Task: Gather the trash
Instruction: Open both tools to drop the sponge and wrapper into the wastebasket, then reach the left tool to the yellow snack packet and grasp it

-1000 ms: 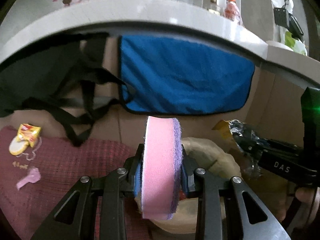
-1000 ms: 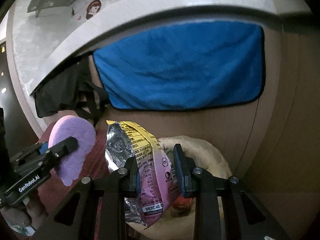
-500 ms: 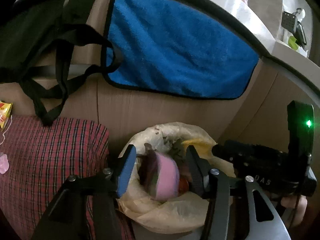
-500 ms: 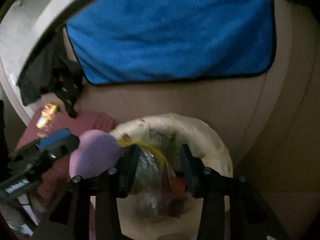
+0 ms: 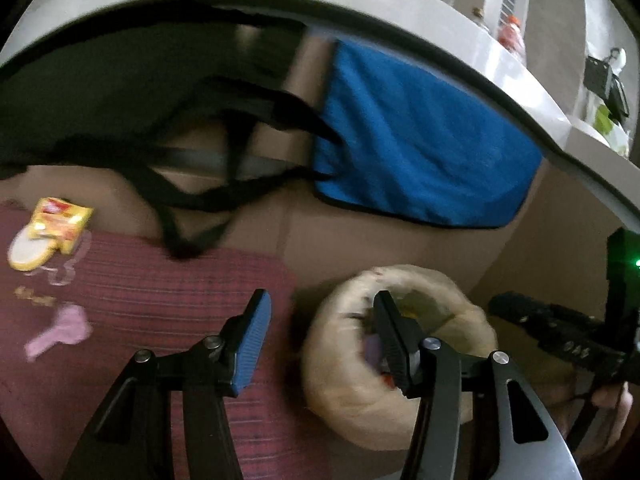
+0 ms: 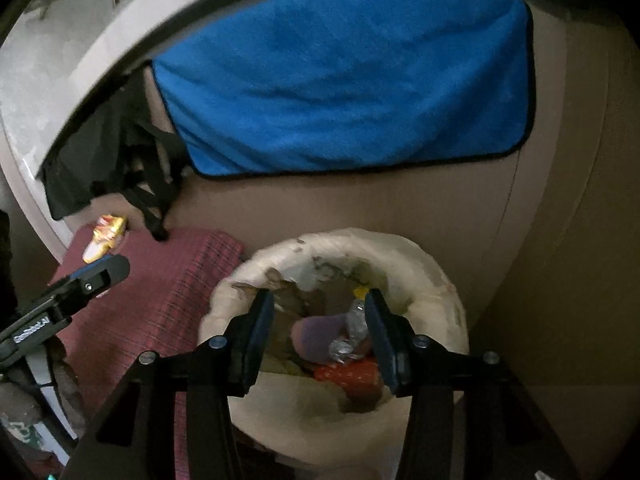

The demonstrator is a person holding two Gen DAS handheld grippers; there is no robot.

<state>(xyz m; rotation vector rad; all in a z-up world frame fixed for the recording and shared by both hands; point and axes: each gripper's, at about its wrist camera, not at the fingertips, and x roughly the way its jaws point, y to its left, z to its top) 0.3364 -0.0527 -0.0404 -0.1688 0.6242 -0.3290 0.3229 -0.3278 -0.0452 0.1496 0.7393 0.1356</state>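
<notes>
Over the red checked cloth [image 5: 168, 296], the left wrist view shows the left gripper [image 5: 320, 336] with its jaws wide and nothing between them; a second ago they clamped a pink-and-purple sponge. That sponge is gone from the jaws, and the gripper has swung left, away from the bag-lined trash bin [image 5: 348, 380], whose rim its right jaw overlaps. Still lying on the cloth near its far left edge are a yellow snack packet [image 5: 60, 220] and a small pink scrap [image 5: 58, 334], so by my reading more trash remains to fetch.

Directly above the bin [image 6: 416, 256], the right wrist view shows the right gripper [image 6: 320, 320] with jaws opening and empty. The foil snack wrapper [image 6: 348, 340] it carried a moment earlier now lies inside the bin, beside the sponge [image 6: 316, 334]. Both drops look complete. A blue towel [image 6: 348, 92] hangs behind.
</notes>
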